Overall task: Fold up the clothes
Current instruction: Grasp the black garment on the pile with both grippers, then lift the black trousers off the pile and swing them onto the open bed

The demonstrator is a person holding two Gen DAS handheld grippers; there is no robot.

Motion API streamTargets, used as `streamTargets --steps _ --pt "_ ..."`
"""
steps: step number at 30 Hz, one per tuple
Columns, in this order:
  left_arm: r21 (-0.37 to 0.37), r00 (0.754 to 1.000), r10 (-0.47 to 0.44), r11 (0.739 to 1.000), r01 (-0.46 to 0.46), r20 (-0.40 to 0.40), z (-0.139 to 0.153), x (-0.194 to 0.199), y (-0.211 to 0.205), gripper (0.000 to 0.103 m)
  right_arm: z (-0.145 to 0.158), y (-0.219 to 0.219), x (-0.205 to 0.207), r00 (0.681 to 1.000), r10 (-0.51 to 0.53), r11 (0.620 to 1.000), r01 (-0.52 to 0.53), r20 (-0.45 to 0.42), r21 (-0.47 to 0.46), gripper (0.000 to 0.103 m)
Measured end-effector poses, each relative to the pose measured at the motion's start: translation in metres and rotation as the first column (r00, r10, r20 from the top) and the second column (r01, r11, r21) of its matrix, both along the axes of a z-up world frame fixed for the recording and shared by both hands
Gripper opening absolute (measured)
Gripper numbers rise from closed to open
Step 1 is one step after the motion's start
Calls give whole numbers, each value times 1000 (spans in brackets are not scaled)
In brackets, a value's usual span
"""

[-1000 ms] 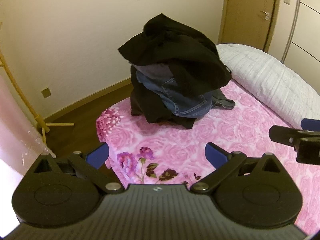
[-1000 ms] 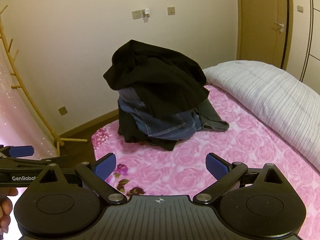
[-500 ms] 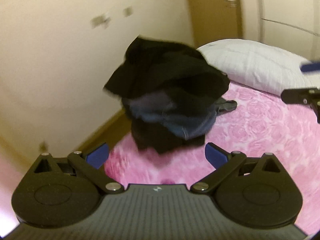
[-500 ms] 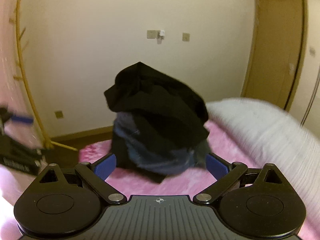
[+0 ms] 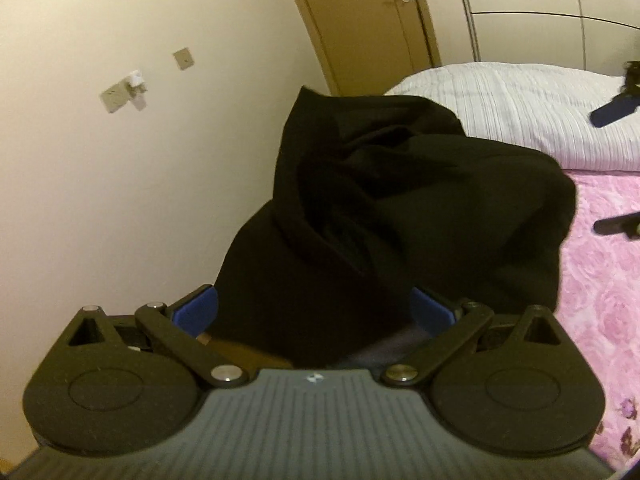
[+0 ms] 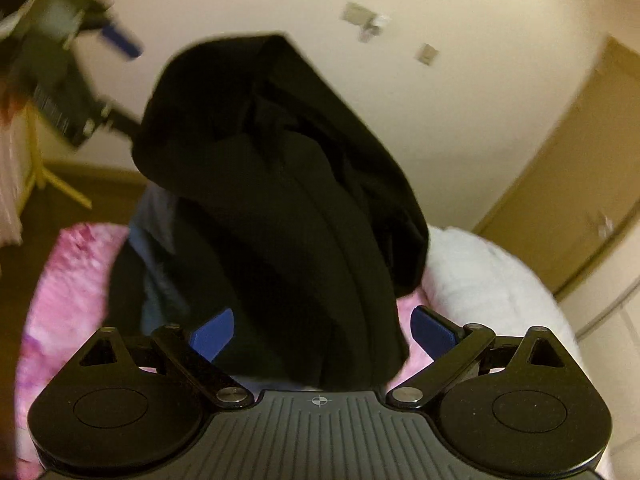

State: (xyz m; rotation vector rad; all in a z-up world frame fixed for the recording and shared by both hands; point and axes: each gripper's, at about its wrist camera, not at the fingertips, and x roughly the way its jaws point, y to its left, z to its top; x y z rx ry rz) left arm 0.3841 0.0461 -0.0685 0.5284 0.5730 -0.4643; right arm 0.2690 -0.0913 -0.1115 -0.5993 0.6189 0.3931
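A tall heap of clothes stands on the bed, topped by a crumpled black garment (image 5: 400, 208) that fills the middle of both views (image 6: 280, 208). Blue jeans (image 6: 154, 240) show under it on the left side of the heap. My left gripper (image 5: 314, 310) is open, its blue pads on either side of the black cloth's lower edge. My right gripper (image 6: 322, 330) is open too, with black cloth between its pads. The right gripper's fingers (image 5: 612, 110) show at the far right of the left wrist view. The left gripper (image 6: 134, 88) appears blurred at the heap's upper left.
The heap sits on a pink floral sheet (image 5: 600, 280) near the bed's corner. A white quilt (image 5: 520, 112) lies behind it. A wall with sockets (image 5: 120, 96), a wooden door (image 5: 360, 20) and wardrobe panels are beyond. A yellow rack (image 6: 60, 184) stands on the brown floor.
Both grippers have moved forward from well back over the sheet right up to the heap, one on each side. Both stay open. The heap itself has not moved.
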Motion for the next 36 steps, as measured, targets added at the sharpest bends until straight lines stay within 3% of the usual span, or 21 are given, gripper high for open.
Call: streamTargets --steps 4,5,6,7,8,9,11,17,21,24,28,32,36 --pt "31 996 -90 995 90 -19 -7 33 -7 94 -27 16 39 998 64 991 -64 -2 -118 97" --pt "41 993 -111 993 113 -39 -8 39 -8 89 -34 18 48 997 70 988 -71 -19 -136 92" --pt "46 988 -135 989 138 -68 -9 44 -10 70 -40 18 57 997 61 988 -68 -52 -141 72" --pt "48 984 -153 986 158 -92 -9 49 -11 44 -45 18 65 995 52 987 -64 -87 -145 57" --pt "45 983 -153 986 158 -97 -6 50 -10 33 -45 15 67 994 35 991 -48 -103 -127 23" --pt "42 983 -153 987 158 -102 -4 52 -10 20 -44 12 69 993 17 994 -30 -118 -108 14" --pt "34 982 -156 987 160 -105 2 54 -9 11 -38 5 66 994 -2 997 -7 -112 -82 4" --pt "-53 970 -239 969 242 52 65 23 -23 3 18 -42 27 996 -86 996 84 32 43 2" --pt "-140 919 -367 912 386 142 121 -13 -50 2 68 -97 -16 971 -211 973 198 108 118 2" --pt "-180 868 -476 850 495 139 134 -48 -80 2 87 -136 -67 946 -299 950 284 127 128 2" --pt "-243 801 -595 769 591 64 114 -109 -122 0 87 -190 -152 897 -436 896 423 78 135 2" --pt "-311 748 -658 731 607 -87 74 -178 -156 0 57 -242 -253 837 -546 829 546 -39 122 2" --pt "-337 680 -686 724 602 -259 25 -269 -186 0 27 -294 -354 752 -641 748 657 -153 92 2"
